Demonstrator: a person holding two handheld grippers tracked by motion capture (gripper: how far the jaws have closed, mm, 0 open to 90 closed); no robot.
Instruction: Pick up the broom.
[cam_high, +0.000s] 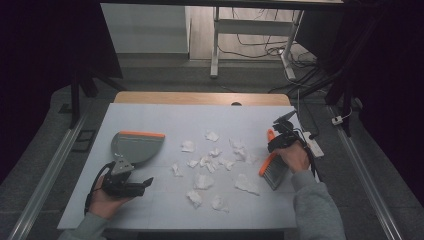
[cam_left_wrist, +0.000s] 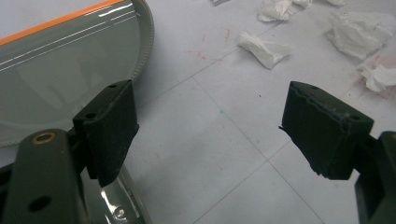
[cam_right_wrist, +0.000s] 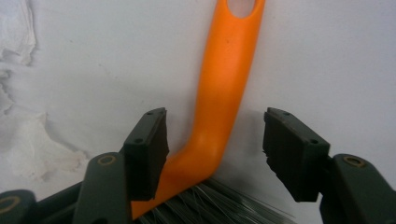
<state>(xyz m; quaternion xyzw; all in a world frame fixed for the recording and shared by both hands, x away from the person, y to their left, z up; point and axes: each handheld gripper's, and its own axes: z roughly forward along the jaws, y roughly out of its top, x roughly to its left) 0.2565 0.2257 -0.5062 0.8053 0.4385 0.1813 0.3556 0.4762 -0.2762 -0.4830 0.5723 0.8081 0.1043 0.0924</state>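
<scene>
A hand brush (cam_high: 273, 169) with an orange handle (cam_right_wrist: 226, 84) and grey bristles (cam_right_wrist: 210, 207) lies at the table's right side. My right gripper (cam_high: 276, 143) points down at it, open, its jaws standing on either side of the handle's bend; the right pad is clear of the handle. My right gripper (cam_right_wrist: 215, 144) grips nothing. A grey dustpan (cam_high: 135, 146) with an orange lip lies at the left. Just in front of the dustpan (cam_left_wrist: 56, 60), my left gripper (cam_high: 146, 183) rests open and empty. My left gripper (cam_left_wrist: 210, 130) has bare table between its pads. Several crumpled white paper scraps (cam_high: 210, 162) are scattered mid-table.
The white table top (cam_high: 165, 115) ends in a wooden strip at the back. A white power strip (cam_high: 316, 146) lies at the right edge by the brush. Paper scraps (cam_left_wrist: 264, 46) lie ahead of the left gripper, and one scrap (cam_right_wrist: 18, 32) lies left of the handle.
</scene>
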